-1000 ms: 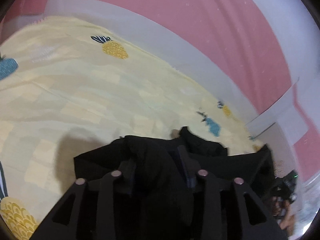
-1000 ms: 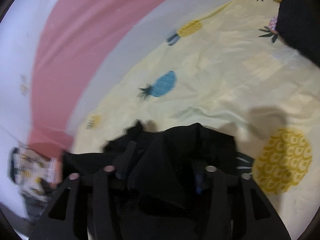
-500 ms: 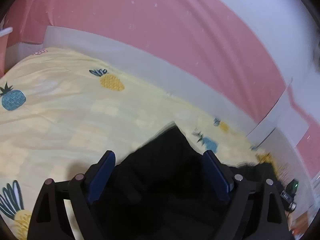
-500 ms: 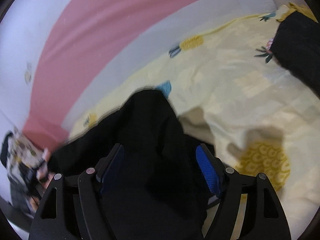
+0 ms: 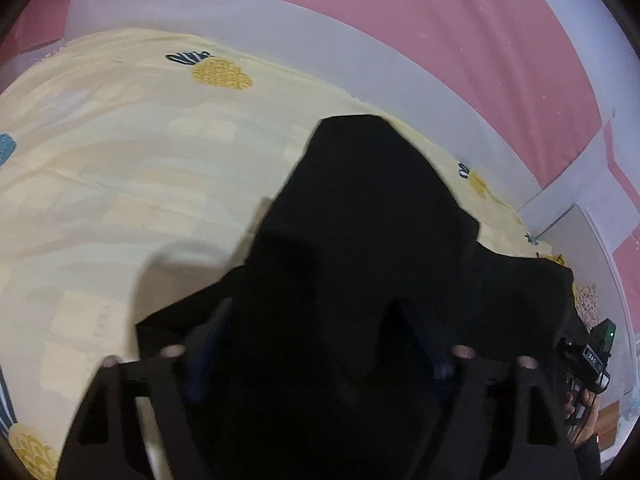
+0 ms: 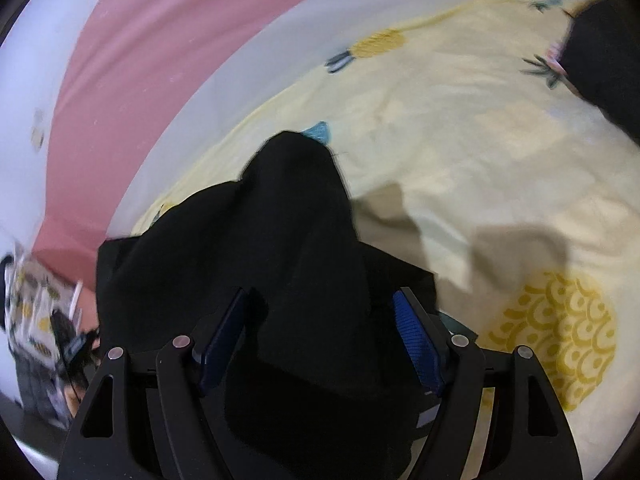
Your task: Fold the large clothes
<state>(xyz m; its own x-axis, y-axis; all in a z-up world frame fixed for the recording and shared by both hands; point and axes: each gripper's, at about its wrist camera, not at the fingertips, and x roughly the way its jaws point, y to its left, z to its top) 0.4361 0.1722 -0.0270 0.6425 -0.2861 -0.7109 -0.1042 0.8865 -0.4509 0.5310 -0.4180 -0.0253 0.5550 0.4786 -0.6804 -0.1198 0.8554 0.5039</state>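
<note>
A large black garment (image 5: 360,200) lies on the yellow pineapple-print bed sheet (image 5: 120,160), with a folded flap reaching away from me. My left gripper (image 5: 320,320) straddles its near part. Its jaws are closing with the cloth bunched between them, and the fingers are partly covered by fabric. In the right wrist view the same garment (image 6: 300,200) rises as a hump between the blue pads (image 6: 416,340) of my right gripper (image 6: 320,300). Those jaws are closing too, and the pads still stand clear of the cloth.
The sheet (image 6: 480,140) is rumpled to the right of the garment. Another black item (image 6: 600,60) lies at the far right corner. A pink and white wall (image 5: 440,20) borders the bed. A person's hand (image 5: 588,400) holding the other gripper shows at the right edge.
A second ago both grippers were shut on the bunched garment. They then opened wide, and the cloth now reaches further forward over the sheet. Both have since sunk lower, and their jaws stand narrower.
</note>
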